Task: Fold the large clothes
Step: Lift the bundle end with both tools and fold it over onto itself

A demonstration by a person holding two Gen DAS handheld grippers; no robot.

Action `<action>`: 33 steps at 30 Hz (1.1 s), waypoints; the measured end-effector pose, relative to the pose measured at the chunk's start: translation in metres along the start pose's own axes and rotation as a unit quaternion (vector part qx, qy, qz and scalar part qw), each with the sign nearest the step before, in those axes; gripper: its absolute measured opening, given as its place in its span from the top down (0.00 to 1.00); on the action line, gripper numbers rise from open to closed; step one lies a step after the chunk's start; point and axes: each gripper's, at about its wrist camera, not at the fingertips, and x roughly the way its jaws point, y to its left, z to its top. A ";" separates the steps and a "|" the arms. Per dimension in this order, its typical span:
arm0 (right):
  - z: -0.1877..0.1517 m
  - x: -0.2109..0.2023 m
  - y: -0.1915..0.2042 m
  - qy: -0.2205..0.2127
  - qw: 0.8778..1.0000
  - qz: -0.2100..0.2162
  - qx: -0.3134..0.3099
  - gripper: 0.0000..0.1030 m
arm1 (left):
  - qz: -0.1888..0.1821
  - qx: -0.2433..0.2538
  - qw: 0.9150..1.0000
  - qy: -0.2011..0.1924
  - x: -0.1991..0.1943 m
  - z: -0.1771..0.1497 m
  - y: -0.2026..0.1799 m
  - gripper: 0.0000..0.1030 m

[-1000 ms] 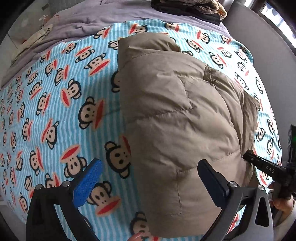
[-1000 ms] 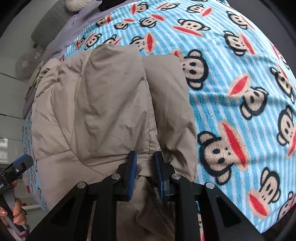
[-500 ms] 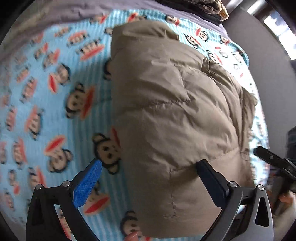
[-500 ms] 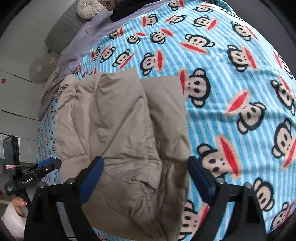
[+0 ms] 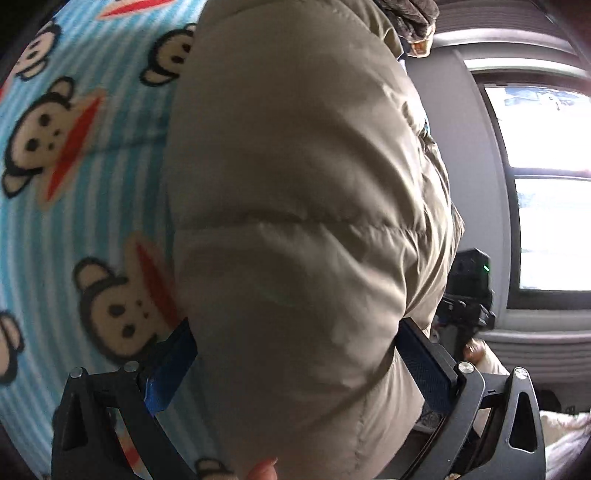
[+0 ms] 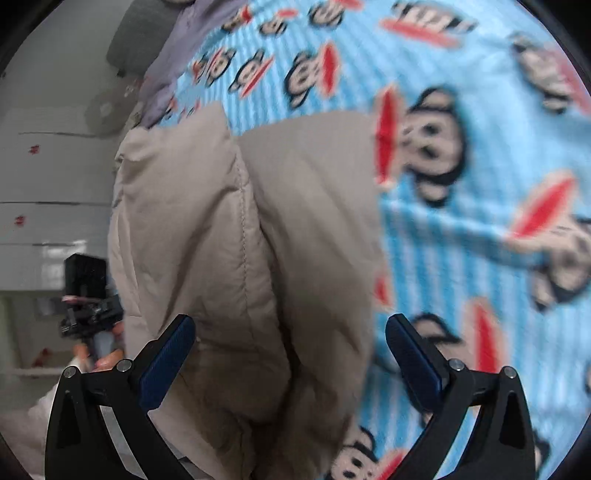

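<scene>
A puffy beige jacket (image 5: 295, 184) lies folded on the bed's blue monkey-print blanket (image 5: 74, 147). My left gripper (image 5: 299, 354) is open wide and sits low over the jacket's near end. The padding bulges up between its blue pads (image 5: 170, 365), hiding the fingertips. My right gripper (image 6: 291, 347) is also open wide. It hangs over the jacket's (image 6: 229, 240) other near corner, where a fold seam runs between its fingers (image 6: 166, 354) and nothing is gripped. A fingertip shows at the bottom of the left wrist view.
The blanket (image 6: 461, 240) stretches away to the right of the jacket. A dark clothes pile (image 5: 413, 18) lies at the bed's far end. A bright window (image 5: 546, 184) and grey wall flank one side. White drawers (image 6: 48, 184) stand on the other.
My right gripper let go of the jacket fold and opened wide. Both grippers dropped closer to the jacket, and the left one tilted down so the jacket now fills its view.
</scene>
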 end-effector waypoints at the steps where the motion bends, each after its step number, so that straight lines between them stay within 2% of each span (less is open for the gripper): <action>1: 0.006 0.009 -0.003 0.013 1.000 0.015 0.001 0.00 | -0.005 0.002 1.000 -0.001 0.003 0.002 0.002 0.00; 3: 0.015 0.022 -0.006 0.029 0.999 0.044 -0.001 0.00 | -0.012 -0.002 1.000 -0.001 0.009 0.007 0.004 0.00; 7: 0.033 0.042 -0.008 0.034 0.995 0.091 0.013 0.00 | -0.028 -0.032 0.999 0.003 0.023 0.014 0.009 0.00; 12: 0.037 0.052 0.002 0.026 0.996 0.082 0.024 0.00 | -0.020 -0.030 0.999 0.003 0.031 0.018 -0.005 0.00; 14: 0.036 0.053 0.004 0.026 0.996 0.076 0.034 0.01 | -0.015 -0.010 1.000 -0.003 0.028 0.016 -0.016 0.08; 16: 0.034 0.052 0.009 0.026 0.995 0.081 0.044 0.11 | -0.017 0.003 1.000 -0.010 0.022 0.015 -0.024 0.15; 17: 0.033 0.047 0.012 0.023 0.995 0.085 0.040 0.23 | -0.022 0.007 1.000 -0.013 0.017 0.014 -0.026 0.18; 18: 0.031 0.043 0.017 0.017 0.995 0.090 0.035 0.32 | -0.028 0.012 0.999 -0.016 0.013 0.013 -0.029 0.18; 20: 0.027 0.033 0.029 0.005 0.995 0.100 0.028 0.42 | -0.034 0.026 0.999 -0.020 0.004 0.012 -0.038 0.18; 23: 0.020 0.024 0.050 -0.014 0.994 0.107 0.019 0.44 | -0.049 0.049 0.997 -0.022 -0.016 0.009 -0.045 0.18; 27: 0.009 0.024 0.096 -0.043 0.992 0.114 0.009 0.44 | -0.062 0.060 0.996 -0.028 -0.062 0.010 -0.040 0.18; 31: -0.001 0.052 0.150 -0.057 0.991 0.124 0.002 0.44 | -0.044 0.075 0.995 -0.037 -0.118 0.008 -0.017 0.18; 33: -0.003 0.080 0.176 -0.053 0.989 0.135 0.002 0.44 | -0.029 0.075 0.996 -0.045 -0.145 0.009 0.003 0.18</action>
